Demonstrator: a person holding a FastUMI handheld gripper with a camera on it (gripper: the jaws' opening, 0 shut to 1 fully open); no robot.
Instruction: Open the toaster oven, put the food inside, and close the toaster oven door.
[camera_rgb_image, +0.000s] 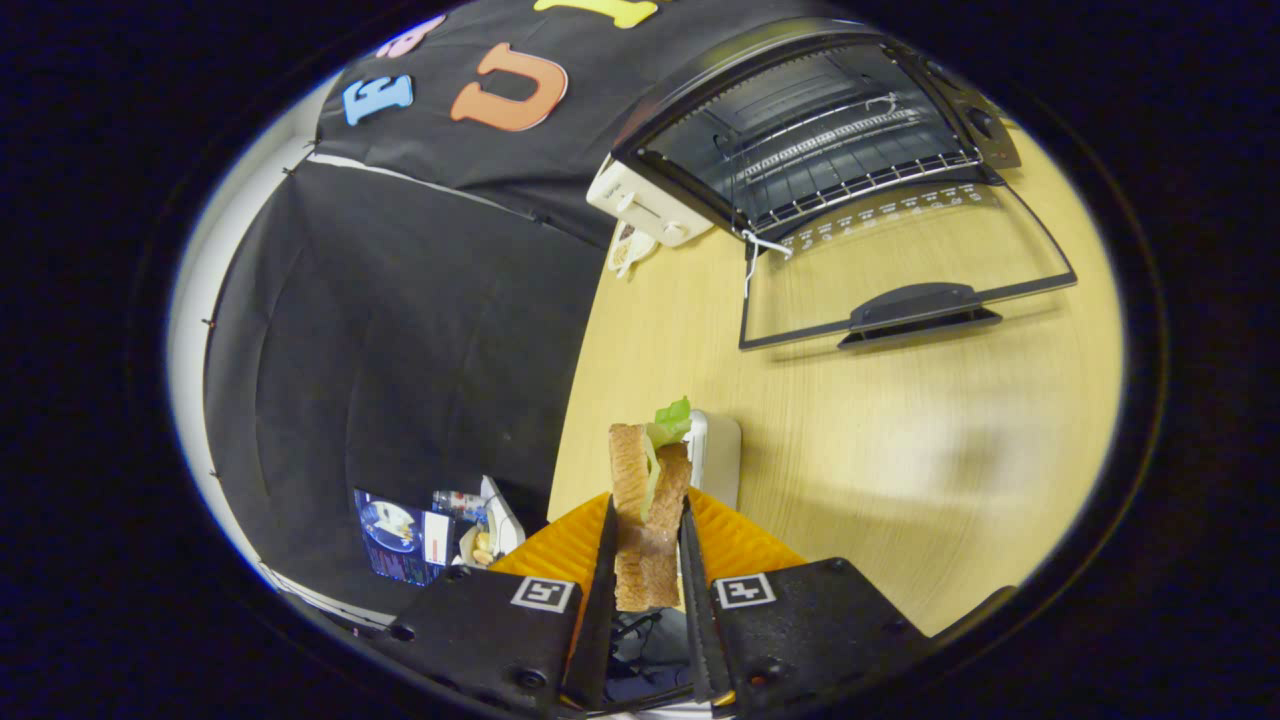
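A sandwich (648, 500) of brown bread with green lettuce stands on edge between my fingers, and my gripper (646, 545) is shut on it, lifted above the wooden table (900, 450). Far ahead stands the black toaster oven (810, 130) with its glass door (900, 270) folded down flat onto the table, handle toward me. The wire rack (850, 165) inside looks bare.
A white toaster (648, 207) stands left of the oven at the table's back edge, with a small dish (628, 250) next to it. A white object (718, 452) lies on the table just beyond the sandwich. Boxes and packets (430, 535) lie on the floor, left of the table.
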